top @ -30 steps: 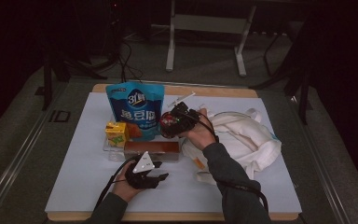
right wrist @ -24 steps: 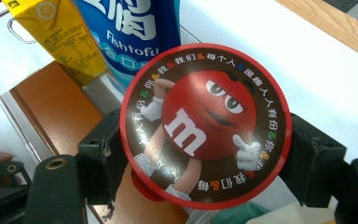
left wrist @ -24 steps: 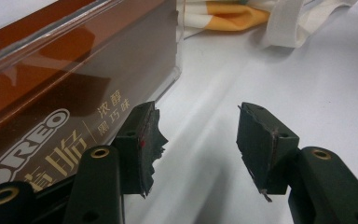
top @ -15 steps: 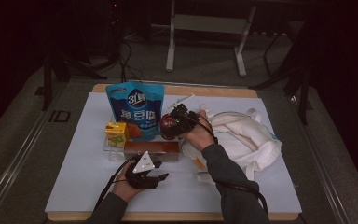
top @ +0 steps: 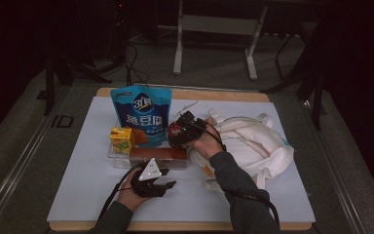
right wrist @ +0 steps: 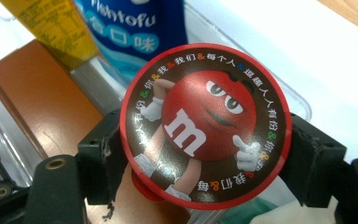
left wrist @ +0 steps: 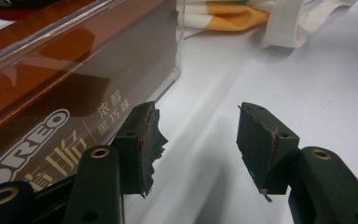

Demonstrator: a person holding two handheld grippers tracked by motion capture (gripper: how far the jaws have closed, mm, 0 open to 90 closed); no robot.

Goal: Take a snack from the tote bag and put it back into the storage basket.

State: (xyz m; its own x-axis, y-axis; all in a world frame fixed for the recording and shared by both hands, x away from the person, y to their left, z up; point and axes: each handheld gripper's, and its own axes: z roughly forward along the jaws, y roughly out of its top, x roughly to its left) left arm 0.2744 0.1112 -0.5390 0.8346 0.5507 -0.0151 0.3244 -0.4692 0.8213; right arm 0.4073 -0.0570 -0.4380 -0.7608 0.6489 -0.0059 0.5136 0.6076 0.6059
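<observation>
White backpack [top: 253,141] lying beside the right hand-held gripper [right wrist: 205,140], which is clamping a round M&M's tub [right wrist: 205,126] above the clear tray [top: 113,155], placing likely next; left hand-held gripper [left wrist: 196,149] is resting half-open, empty, just beside the Oreo box [left wrist: 51,107].

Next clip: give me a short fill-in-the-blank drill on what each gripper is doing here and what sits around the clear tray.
1. The right gripper is shut on a round M&M's ____.
2. The left gripper has its jaws ____, with nothing between them.
3. The brown box beside the left gripper carries the brand name ____.
4. The white backpack lies on the ____ side of the table in the high view.

Missing words: container; open; OREO; right
</observation>
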